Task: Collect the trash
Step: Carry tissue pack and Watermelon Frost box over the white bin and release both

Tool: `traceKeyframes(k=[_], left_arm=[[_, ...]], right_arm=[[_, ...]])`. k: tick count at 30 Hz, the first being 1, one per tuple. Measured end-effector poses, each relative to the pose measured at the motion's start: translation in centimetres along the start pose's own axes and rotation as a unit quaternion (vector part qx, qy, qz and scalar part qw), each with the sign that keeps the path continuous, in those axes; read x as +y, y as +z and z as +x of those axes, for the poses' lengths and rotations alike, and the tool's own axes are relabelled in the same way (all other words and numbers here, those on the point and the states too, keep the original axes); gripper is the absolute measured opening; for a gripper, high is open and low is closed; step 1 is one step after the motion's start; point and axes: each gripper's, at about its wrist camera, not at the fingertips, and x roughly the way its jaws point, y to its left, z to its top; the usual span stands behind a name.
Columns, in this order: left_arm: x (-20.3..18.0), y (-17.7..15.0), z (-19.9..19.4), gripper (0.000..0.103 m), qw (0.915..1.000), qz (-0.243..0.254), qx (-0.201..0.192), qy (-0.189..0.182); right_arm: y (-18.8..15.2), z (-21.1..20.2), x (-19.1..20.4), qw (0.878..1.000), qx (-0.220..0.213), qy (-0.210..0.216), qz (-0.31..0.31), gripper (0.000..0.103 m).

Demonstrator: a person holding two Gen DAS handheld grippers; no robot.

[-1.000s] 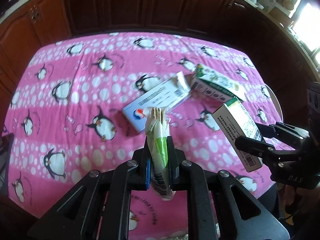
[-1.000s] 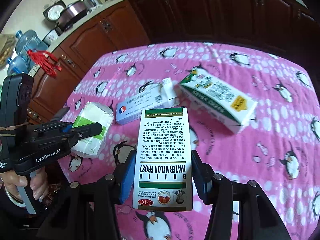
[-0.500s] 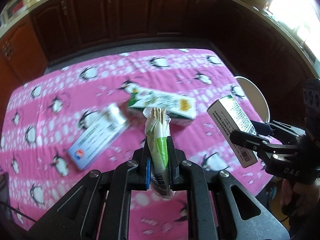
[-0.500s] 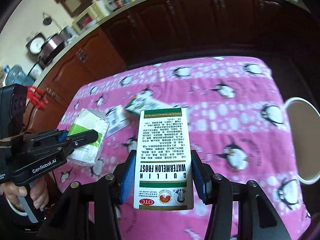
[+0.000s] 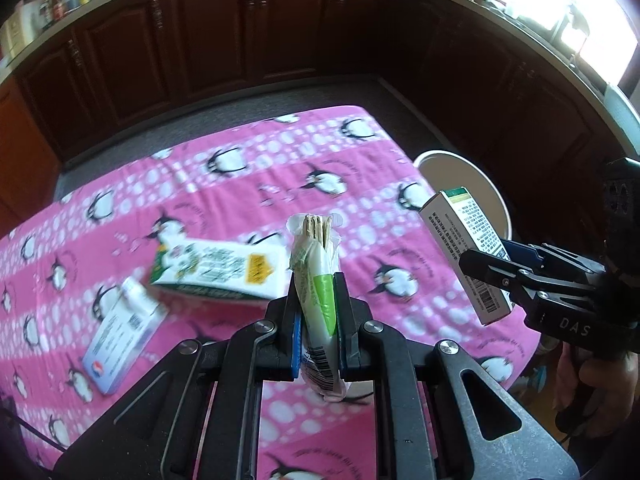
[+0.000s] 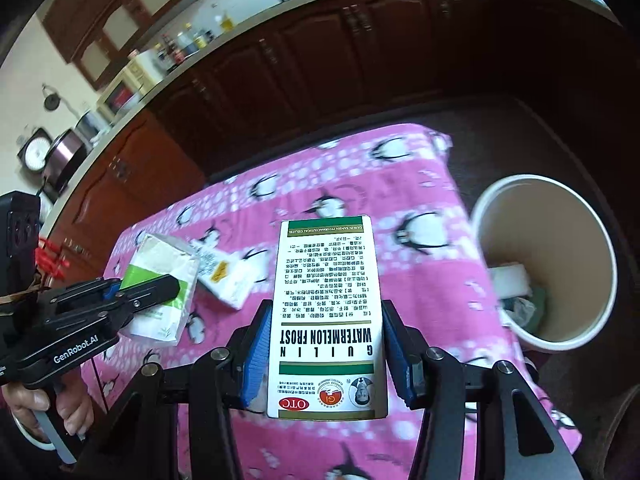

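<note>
Both grippers have swung toward the right end of the table since the earlier frames, so the bin (image 6: 546, 264), which was out of sight a second ago, now stands in plain view on the floor just past the table's right edge. The left gripper (image 5: 316, 312) is clamped narrowly on a soft tissue pack (image 5: 316, 276), squeezing it flat. The right gripper (image 6: 324, 344) grips a medicine box (image 6: 328, 312) across its width, its blue pads pressed on both long sides. Both items hang above the pink tablecloth (image 5: 240, 184), with the medicine box nearer the bin.

The bin already has some rubbish at the bottom. Two items appear left to collect: a green and white carton (image 5: 220, 272) and a white and blue box (image 5: 120, 340), both lying on the cloth to the left. The held pair seem next for dropping, so the job looks roughly half done.
</note>
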Motion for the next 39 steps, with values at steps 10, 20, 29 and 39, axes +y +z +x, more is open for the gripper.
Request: traceKeyframes(k=[10, 20, 29, 39], left_arm=[[-5.1, 3.0, 2.8, 0.01, 0.9987, 0.03, 0.003, -0.04], [-10.4, 5.5, 6.5, 0.01, 0.9952, 0.053, 0.021, -0.079], [-14.8, 7.9, 11.5, 0.01, 0.9904, 0.05, 0.049, -0.119], [-18.5, 9.0, 16.4, 0.011, 0.9876, 0.042, 0.069, -0.134]], right_arm=[[0.8, -2.1, -7.3, 0.997, -0.022, -0.039, 0.06, 0.05], [1.0, -1.5, -15.2, 0.988, -0.014, -0.081, 0.13, 0.05], [0.4, 1.0, -21.2, 0.976, 0.0, -0.091, 0.196, 0.05], [0.1, 1.0, -25.5, 0.962, -0.03, -0.113, 0.248, 0.058]])
